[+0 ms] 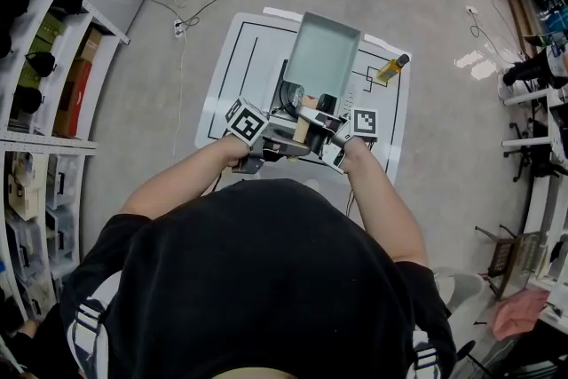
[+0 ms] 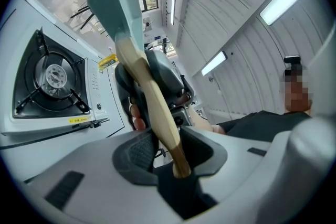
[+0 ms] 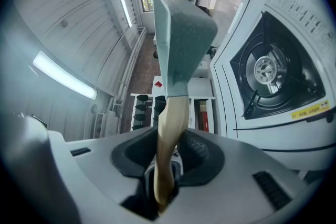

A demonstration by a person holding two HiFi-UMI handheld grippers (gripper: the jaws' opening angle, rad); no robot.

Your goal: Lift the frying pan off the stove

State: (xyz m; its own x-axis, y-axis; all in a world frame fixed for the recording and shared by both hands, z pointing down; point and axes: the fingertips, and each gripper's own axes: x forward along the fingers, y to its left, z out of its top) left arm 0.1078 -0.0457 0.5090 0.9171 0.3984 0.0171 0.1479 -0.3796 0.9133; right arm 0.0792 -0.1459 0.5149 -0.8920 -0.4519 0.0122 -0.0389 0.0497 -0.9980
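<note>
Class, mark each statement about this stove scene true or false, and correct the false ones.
1. The left gripper and the right gripper both clamp the handle of the pan. True.
2. The pan is round and black. False: it is rectangular and pale green.
3. The pan rests on the burner. False: it is held up in the air, and the burner is bare.
4. A yellow bottle lies on the table. True.

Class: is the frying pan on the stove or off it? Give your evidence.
Off. The burner is bare; the frying pan is held clear, its wooden handle clamped by the left gripper and right gripper.
</note>
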